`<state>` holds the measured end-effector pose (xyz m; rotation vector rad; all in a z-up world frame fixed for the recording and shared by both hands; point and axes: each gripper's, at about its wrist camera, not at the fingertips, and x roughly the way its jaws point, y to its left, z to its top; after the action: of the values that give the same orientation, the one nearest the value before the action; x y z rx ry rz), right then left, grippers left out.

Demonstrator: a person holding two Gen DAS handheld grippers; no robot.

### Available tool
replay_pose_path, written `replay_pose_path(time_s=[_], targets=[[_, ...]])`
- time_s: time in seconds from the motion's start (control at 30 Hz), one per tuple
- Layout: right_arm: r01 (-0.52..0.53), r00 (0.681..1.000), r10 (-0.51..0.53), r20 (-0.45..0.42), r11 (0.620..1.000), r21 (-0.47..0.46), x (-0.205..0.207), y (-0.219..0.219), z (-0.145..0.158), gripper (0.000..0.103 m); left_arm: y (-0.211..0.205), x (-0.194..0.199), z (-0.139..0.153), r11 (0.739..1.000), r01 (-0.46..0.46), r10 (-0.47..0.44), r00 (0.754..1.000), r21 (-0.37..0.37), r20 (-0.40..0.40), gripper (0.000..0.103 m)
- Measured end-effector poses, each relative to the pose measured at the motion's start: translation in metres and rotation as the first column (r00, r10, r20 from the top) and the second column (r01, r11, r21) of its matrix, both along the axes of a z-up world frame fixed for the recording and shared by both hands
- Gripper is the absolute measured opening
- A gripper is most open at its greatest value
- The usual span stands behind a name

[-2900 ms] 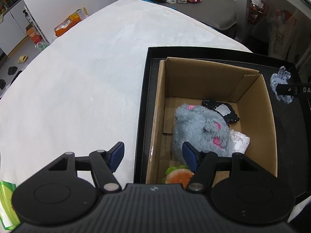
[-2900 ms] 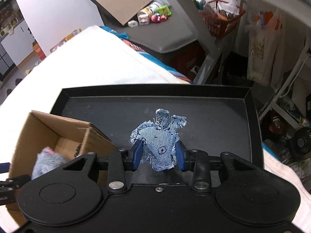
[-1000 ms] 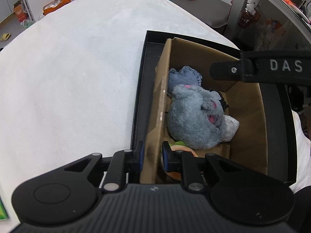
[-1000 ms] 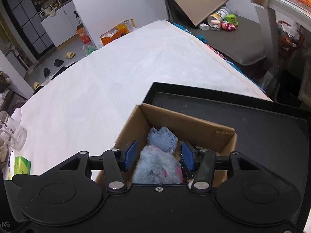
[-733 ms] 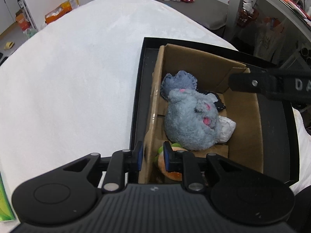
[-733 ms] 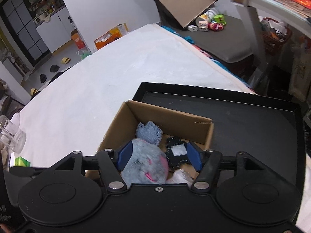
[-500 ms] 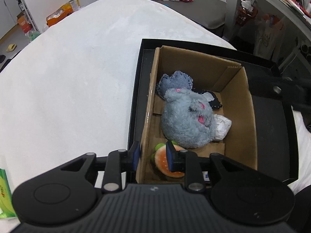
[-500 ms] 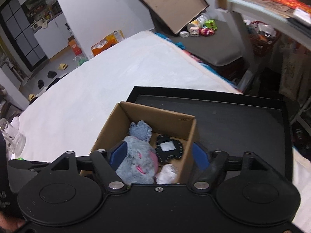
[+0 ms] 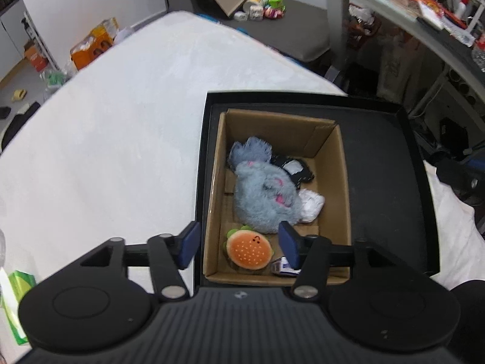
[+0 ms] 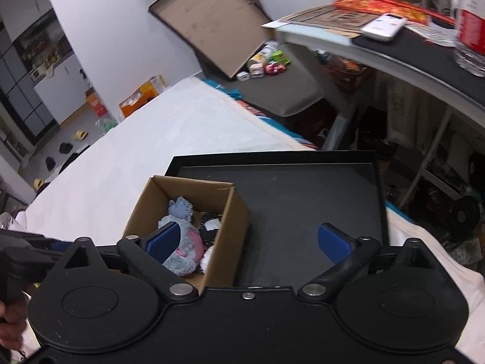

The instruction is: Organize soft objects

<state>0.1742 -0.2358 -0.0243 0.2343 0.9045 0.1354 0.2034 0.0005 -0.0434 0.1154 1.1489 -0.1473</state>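
Observation:
A brown cardboard box (image 9: 342, 182) (image 10: 233, 236) stands in the left part of a black tray (image 9: 391, 188) (image 10: 306, 194). In it lie a grey plush toy (image 9: 263, 197) (image 10: 189, 256), a denim toy (image 9: 250, 150) (image 10: 182, 207), a black and white cloth piece (image 9: 292, 166), a white soft item (image 9: 310, 204) and a burger plush (image 9: 248, 250). My left gripper (image 9: 239, 244) is open and empty above the box's near left corner. My right gripper (image 10: 248, 239) is wide open and empty above the box's right wall.
The tray rests on a white padded surface (image 9: 106, 151). A green packet (image 9: 15, 297) lies at the near left. A grey desk (image 10: 394, 45) with clutter stands at the right, with boxes and toys on the floor (image 10: 263, 60) behind.
The right gripper dropped the denim toy into the box, opened wide and pulled back and up. The left gripper let go of the box's left wall, opened and rose.

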Motion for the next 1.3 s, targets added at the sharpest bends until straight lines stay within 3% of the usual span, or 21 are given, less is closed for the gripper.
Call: replay_pose_path(time_s=[0.07, 0.2, 0.27, 0.47, 0.93, 1.3], targets=[[0.017, 1.000, -0.017, -0.004, 1.000, 0.006, -0.007, -0.007, 0.002, 0.103, -0.003, -0.005, 0.012, 1.000, 0.004, -0.004, 1.000, 0.004, 0.012, 0.072], [0.039, 0.999, -0.039, -0.010, 0.999, 0.034, -0.018, -0.021, 0.006, 0.103, -0.009, -0.015, 0.031, 1.000, 0.019, -0.019, 1.000, -0.018, 0.011, 0.076], [0.043, 0.999, -0.043, -0.006, 0.998, 0.045, -0.024, -0.027, 0.010, 0.103, -0.013, -0.021, 0.039, 0.999, 0.031, -0.031, 0.999, -0.020, 0.014, 0.088], [0.042, 0.999, -0.043, 0.016, 0.997, 0.070, -0.042, -0.040, 0.024, 0.103, -0.029, -0.042, 0.063, 0.997, 0.070, -0.070, 0.997, -0.037, 0.013, 0.095], [0.064, 0.995, -0.070, 0.072, 0.995, 0.078, -0.087, -0.057, 0.058, 0.103, -0.038, -0.105, 0.126, 0.997, 0.053, -0.045, 0.992, -0.062, 0.122, 0.097], [0.062, 0.992, -0.065, 0.106, 0.998, 0.033, -0.127, -0.058, 0.084, 0.103, -0.037, -0.153, 0.154, 0.997, 0.019, -0.005, 0.983, -0.074, 0.186, 0.097]])
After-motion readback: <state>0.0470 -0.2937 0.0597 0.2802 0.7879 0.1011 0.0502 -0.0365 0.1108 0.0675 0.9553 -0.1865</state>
